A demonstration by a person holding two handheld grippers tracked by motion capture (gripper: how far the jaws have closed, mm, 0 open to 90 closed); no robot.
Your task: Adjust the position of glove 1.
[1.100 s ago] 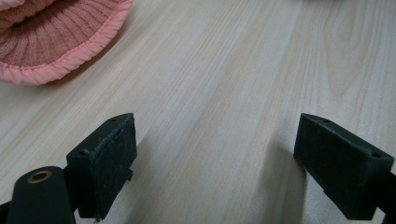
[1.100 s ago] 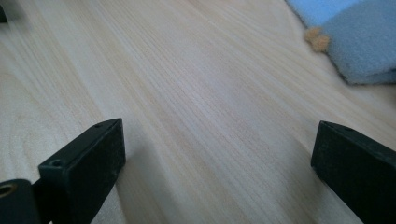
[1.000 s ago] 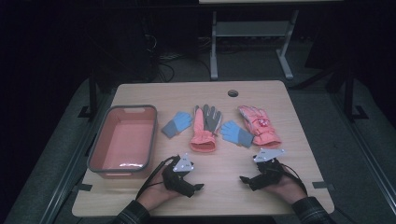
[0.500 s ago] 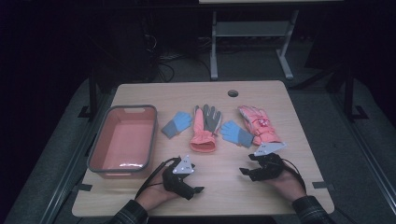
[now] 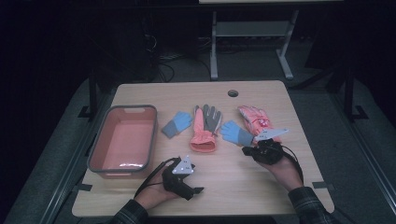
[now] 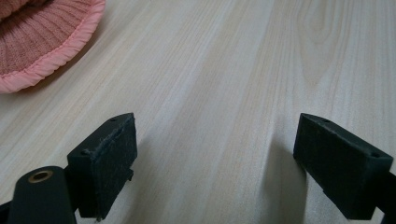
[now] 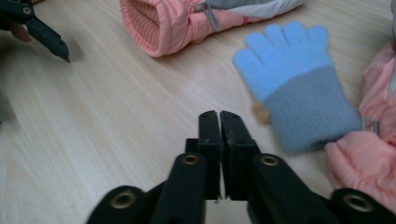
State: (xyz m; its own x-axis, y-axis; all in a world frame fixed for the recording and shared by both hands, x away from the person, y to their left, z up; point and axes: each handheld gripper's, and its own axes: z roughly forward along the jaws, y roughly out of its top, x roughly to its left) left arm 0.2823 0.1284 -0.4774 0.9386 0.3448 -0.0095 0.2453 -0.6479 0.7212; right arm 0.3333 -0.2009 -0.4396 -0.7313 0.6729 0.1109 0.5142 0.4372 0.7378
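Two pink ski gloves and two small blue-and-grey gloves lie in a row mid-table. My right gripper (image 5: 247, 151) hovers just in front of the right blue glove (image 5: 236, 133), beside the right pink glove (image 5: 254, 119). In the right gripper view its jaws (image 7: 219, 119) have just been closing and now stand together with nothing between them; the blue glove (image 7: 299, 84) lies just ahead to the right. My left gripper (image 5: 194, 191) rests near the front edge, open (image 6: 215, 149) over bare wood, with the middle pink glove's cuff (image 6: 42, 37) at the upper left.
A pink bin (image 5: 100, 140) with a grey rim stands at the table's left. The left blue glove (image 5: 177, 124) and the pink-and-grey glove (image 5: 205, 128) lie between the bin and my right hand. A round cable hole (image 5: 232, 93) sits near the far edge.
My right gripper has lifted a little and shifted toward the gloves, and its jaws have gone from wide apart to closed. The left gripper has stayed in place.
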